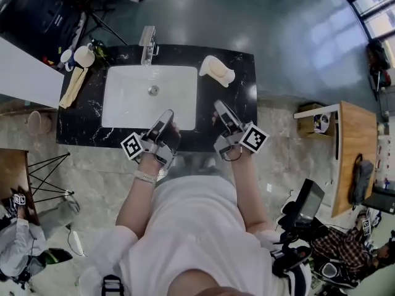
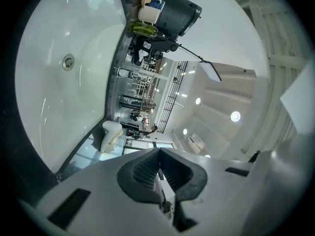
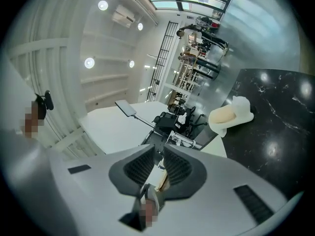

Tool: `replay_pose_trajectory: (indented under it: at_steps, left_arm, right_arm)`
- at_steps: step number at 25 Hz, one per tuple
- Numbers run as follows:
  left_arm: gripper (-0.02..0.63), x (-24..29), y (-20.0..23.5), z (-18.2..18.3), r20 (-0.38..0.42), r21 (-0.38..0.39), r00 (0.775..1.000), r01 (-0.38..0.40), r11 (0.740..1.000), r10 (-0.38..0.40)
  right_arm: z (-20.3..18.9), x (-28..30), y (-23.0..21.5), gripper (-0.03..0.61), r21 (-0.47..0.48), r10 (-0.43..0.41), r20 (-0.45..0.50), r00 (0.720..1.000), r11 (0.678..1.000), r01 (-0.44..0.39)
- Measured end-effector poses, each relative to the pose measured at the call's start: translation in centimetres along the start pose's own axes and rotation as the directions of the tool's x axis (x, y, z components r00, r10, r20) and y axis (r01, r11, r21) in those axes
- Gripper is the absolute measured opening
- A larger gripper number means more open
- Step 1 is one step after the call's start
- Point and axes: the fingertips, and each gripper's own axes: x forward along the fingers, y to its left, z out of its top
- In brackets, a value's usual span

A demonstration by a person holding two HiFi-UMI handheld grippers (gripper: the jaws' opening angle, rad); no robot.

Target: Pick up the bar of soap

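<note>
Black countertop [image 1: 244, 100] veined in white; white sink basin [image 1: 123, 106]; white soap dish [image 1: 227, 76] bearing a cream bar of soap [image 1: 213, 66]; tan cloth [image 1: 73, 86]; dark grey floor [image 1: 278, 17].

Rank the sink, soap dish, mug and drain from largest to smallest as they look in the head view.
1. sink
2. soap dish
3. mug
4. drain
All sit at one counter, so nearness hardly skews this.

We see a black marble table [image 1: 244, 103]: its white basin [image 1: 129, 100] ahead of the left tongs [image 1: 167, 113], a soap dish [image 1: 217, 71] (bar of soap [image 3: 222, 115] inside) just beyond the right tongs [image 1: 218, 106], and cups [image 1: 80, 57] far left.
</note>
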Motion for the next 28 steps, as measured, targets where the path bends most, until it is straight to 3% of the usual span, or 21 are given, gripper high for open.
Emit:
replay_pose_trajectory:
  at_steps: [10,17,23,28]
  left_arm:
    - [0.008,0.9,0.2,0.0,0.081,0.048,0.997,-0.014,0.999,0.010]
    - [0.008,1.2,-0.1,-0.4,0.140,0.075,0.990,-0.021,0.997,0.010]
    - [0.008,0.5,-0.1,-0.4,0.202,0.108,0.979,-0.041,0.993,0.018]
    - [0.008,0.2,-0.3,0.3,0.256,0.130,0.966,-0.056,0.990,0.021]
  right_arm:
    - [1.1,2.6,-1.0,0.061,-0.038,0.055,-0.112,0.992,0.997,-0.060]
    - [2.4,4.0,-5.5,0.061,-0.150,-0.055,-0.197,0.979,0.988,0.025]
    - [4.5,6.1,-9.1,0.064,-0.415,-0.202,-0.270,0.941,0.907,0.076]
    - [5.4,8.5,-11.7,0.125,-0.635,-0.331,-0.340,0.880,0.771,0.045]
